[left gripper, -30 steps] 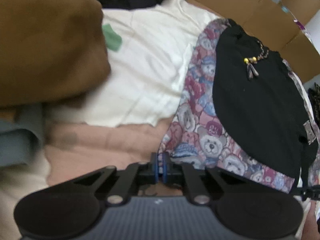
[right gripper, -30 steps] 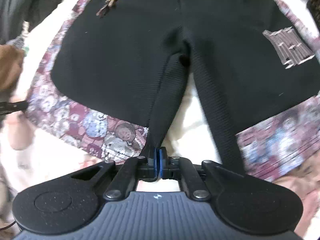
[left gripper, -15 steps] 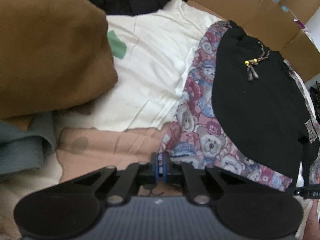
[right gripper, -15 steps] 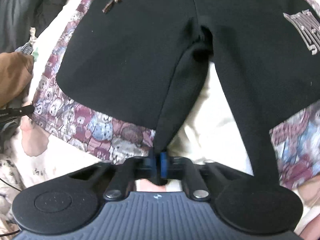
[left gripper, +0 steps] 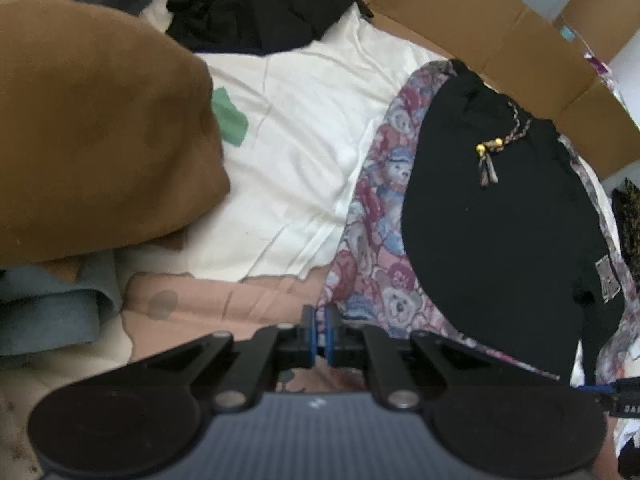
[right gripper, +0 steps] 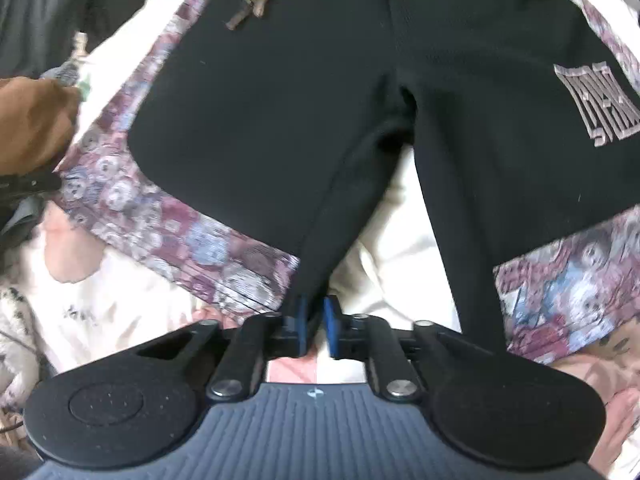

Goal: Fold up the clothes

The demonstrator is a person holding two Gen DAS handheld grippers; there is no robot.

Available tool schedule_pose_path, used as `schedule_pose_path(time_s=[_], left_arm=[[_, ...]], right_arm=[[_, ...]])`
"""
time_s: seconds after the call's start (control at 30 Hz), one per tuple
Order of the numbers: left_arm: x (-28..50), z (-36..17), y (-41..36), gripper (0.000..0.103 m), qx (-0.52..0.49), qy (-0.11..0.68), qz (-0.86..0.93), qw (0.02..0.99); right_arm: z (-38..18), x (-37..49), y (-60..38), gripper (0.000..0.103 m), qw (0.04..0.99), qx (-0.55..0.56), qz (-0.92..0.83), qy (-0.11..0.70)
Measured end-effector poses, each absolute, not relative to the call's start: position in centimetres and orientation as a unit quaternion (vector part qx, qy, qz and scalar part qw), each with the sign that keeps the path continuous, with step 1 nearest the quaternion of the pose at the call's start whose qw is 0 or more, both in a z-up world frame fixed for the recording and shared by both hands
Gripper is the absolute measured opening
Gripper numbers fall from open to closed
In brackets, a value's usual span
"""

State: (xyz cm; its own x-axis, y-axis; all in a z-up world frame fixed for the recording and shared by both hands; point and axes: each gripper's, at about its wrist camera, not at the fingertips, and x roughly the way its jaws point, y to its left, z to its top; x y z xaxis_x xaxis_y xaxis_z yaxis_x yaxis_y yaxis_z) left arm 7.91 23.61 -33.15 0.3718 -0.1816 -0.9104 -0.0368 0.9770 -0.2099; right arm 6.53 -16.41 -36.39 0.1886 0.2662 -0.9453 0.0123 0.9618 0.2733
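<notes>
Left wrist view
Left gripper (left gripper: 322, 334): its blue pads stand nearly together at the corner of the teddy-bear print cloth (left gripper: 376, 216); whether they pinch that corner cannot be told.
Shorts (left gripper: 492, 232): black, spread flat on the print cloth, waistband and beaded drawstring (left gripper: 494, 152) at the far end, which likely squares the garment for a fold.
Neighbours: a brown garment (left gripper: 96, 140) bulks at left over grey-blue fabric (left gripper: 52, 304); a cream shirt (left gripper: 304, 148) with a green patch lies between it and the print cloth; dark clothes (left gripper: 256, 4) sit heaped beyond.
Room: cardboard panels (left gripper: 520, 36) line the far edge; the bedding (left gripper: 208, 304) beneath is pinkish with a pattern.

Right wrist view
Right gripper (right gripper: 316, 326): narrowly parted, the hem of one shorts leg (right gripper: 332, 236) running down between its pads; the gap suggests a loose hold at most, perhaps a release.
Shorts: both legs point toward the camera, splayed apart over pale bedding, a printed logo (right gripper: 596, 108) on the right leg; judging by this, no fold is yet made.
Surface: a bed, soft and rumpled, the print cloth serving as the working layer.
Left edge: the brown garment and the tip of the other gripper show near the cloth's corner.
</notes>
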Motion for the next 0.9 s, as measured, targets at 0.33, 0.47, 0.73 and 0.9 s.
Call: schedule_pose_path(time_s=[0.33, 0.47, 0.73, 0.9], left_arm=[[9.1, -29.9, 20.6, 0.005, -0.113, 0.565, -0.069, 0.814], [9.2, -30.0, 19.7, 0.005, -0.122, 0.571, -0.07, 0.809], [8.8, -30.2, 18.8, 0.005, -0.141, 0.575, -0.079, 0.802], [8.3, -29.8, 18.4, 0.005, -0.171, 0.571, -0.089, 0.798]], right_arm=[[-32.3, 10.0, -14.0, 0.046, 0.793, 0.087, 0.185, 0.574], [-31.4, 11.3, -11.3, 0.051, 0.799, 0.067, 0.225, 0.554], [-31.0, 12.7, -6.2, 0.053, 0.786, 0.053, 0.313, 0.531], [-30.6, 13.5, -2.8, 0.054, 0.776, 0.035, 0.368, 0.512]])
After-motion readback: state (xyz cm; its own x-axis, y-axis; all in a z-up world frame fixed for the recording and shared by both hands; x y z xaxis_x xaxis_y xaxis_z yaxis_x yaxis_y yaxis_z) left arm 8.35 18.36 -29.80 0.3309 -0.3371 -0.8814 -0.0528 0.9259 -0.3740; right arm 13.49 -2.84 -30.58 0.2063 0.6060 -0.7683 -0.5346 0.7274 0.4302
